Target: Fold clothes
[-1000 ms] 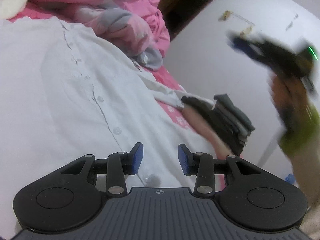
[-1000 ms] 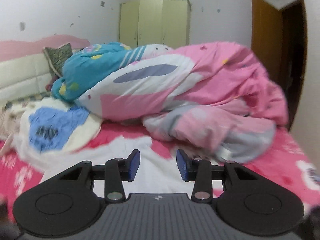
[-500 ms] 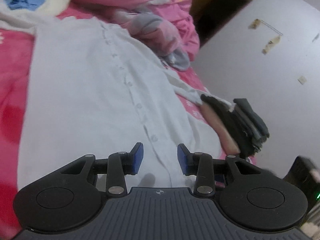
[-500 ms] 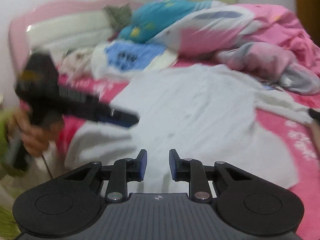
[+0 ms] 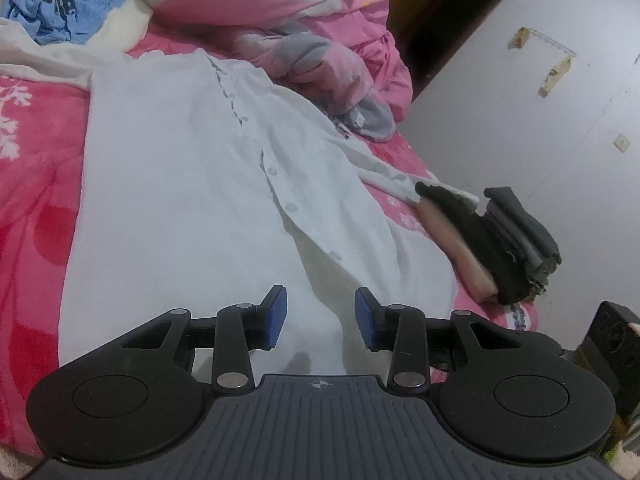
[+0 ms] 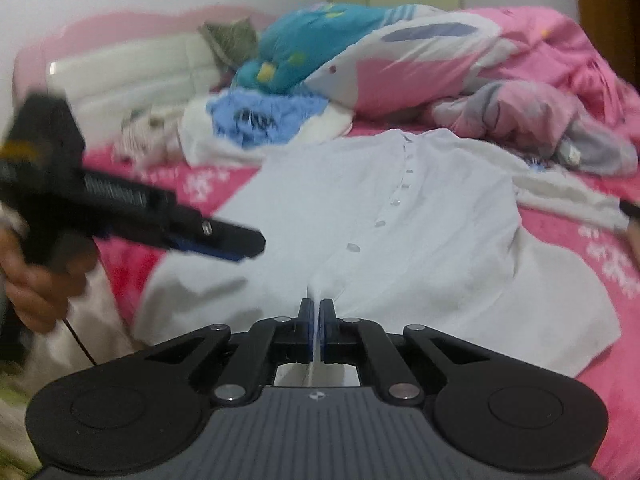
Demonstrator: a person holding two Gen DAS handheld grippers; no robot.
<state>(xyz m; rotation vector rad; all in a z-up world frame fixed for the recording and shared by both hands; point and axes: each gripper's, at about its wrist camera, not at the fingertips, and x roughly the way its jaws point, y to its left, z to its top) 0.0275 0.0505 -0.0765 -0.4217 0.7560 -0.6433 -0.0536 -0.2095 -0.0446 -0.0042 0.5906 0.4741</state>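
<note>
A white button-front shirt [image 5: 180,184] lies spread flat on the pink bed, collar away from me; it also shows in the right wrist view [image 6: 400,216]. My left gripper [image 5: 320,322] is open and empty, hovering just above the shirt's bottom hem. My right gripper [image 6: 316,330] is shut over the hem at the button placket; whether cloth is between the pads cannot be told. The left gripper also shows blurred at the left of the right wrist view [image 6: 224,244].
A stack of folded dark clothes [image 5: 508,248] sits at the bed's right edge by the wall. A crumpled pink and grey duvet [image 6: 520,92] and a blue garment [image 6: 260,120] lie beyond the collar. A dark doorway [image 5: 440,12] is behind the bed.
The right gripper swung from facing the duvet down to the shirt's hem and its fingers closed. The left gripper drew back along the shirt toward the hem.
</note>
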